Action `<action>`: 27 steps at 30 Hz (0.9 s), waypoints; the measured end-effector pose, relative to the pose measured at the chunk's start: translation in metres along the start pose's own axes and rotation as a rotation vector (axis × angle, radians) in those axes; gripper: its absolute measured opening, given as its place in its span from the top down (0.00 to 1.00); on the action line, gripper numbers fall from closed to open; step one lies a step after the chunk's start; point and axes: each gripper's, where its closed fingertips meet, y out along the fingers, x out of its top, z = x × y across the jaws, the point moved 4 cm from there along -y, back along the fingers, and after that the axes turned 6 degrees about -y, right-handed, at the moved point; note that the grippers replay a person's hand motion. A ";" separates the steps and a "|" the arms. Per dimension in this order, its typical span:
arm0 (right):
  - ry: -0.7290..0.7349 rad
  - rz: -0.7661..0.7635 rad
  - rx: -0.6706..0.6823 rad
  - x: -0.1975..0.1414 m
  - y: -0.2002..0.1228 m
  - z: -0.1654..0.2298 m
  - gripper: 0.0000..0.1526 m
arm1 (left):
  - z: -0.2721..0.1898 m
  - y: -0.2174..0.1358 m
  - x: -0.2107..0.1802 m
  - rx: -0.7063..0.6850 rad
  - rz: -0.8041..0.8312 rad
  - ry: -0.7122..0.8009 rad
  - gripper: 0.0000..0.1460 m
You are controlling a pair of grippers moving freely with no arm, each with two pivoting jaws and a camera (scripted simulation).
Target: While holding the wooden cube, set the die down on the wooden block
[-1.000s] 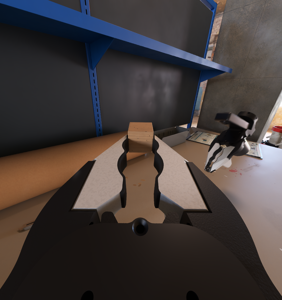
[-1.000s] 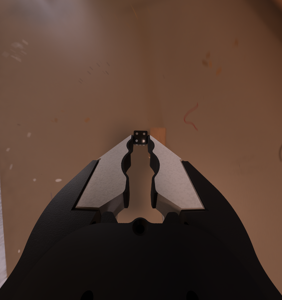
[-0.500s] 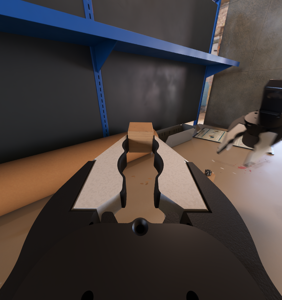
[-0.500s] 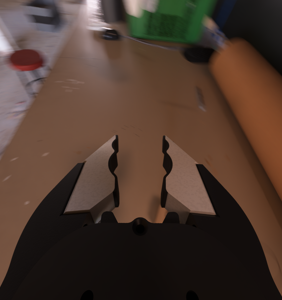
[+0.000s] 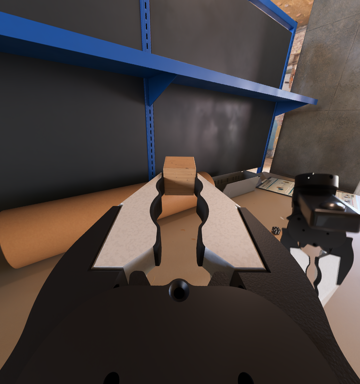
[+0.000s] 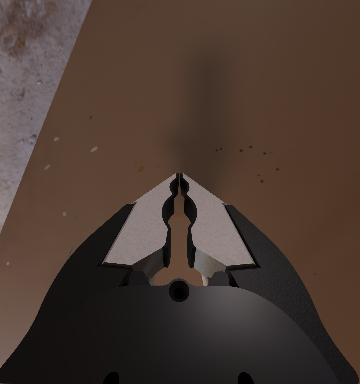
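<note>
The desk (image 5: 227, 218) carries a long cardboard roll (image 5: 71, 224) lying along the dark back wall under a blue shelf (image 5: 175, 66), with a grey tray (image 5: 237, 185) and printed sheets (image 5: 276, 185) beyond it.

The left gripper (image 5: 179, 182) holds the wooden cube (image 5: 179, 176) clear of the desk, its jaws pinching two opposite side faces near the tips, grain lines running level. The cube looks stiff and light, and flat faces suit this square grip.

The right gripper (image 5: 314, 270) hangs tips down near the desk with its jaws pressed together on nothing.

The die (image 5: 276, 230) sits on the desk surface beyond that gripper. It is black with pale pips, small, hard and probably slick, with no long axis; opposite flat faces are the place to take it. The wooden block cannot be made out in either view, so whether the die rests on it is unclear.
</note>
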 end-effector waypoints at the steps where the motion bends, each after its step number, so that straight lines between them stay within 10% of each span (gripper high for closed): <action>1: -0.006 -0.030 -0.029 0.002 -0.007 0.000 1.00 | 0.001 -0.001 0.000 -0.001 0.004 -0.002 0.81; 12: -0.069 -0.273 -0.416 0.015 -0.083 -0.007 1.00 | -0.017 0.008 -0.016 -0.152 0.146 -0.009 0.81; 27: 0.273 -0.429 -1.714 -0.111 -0.281 -0.017 1.00 | -0.053 0.033 -0.026 -0.106 0.084 0.037 0.81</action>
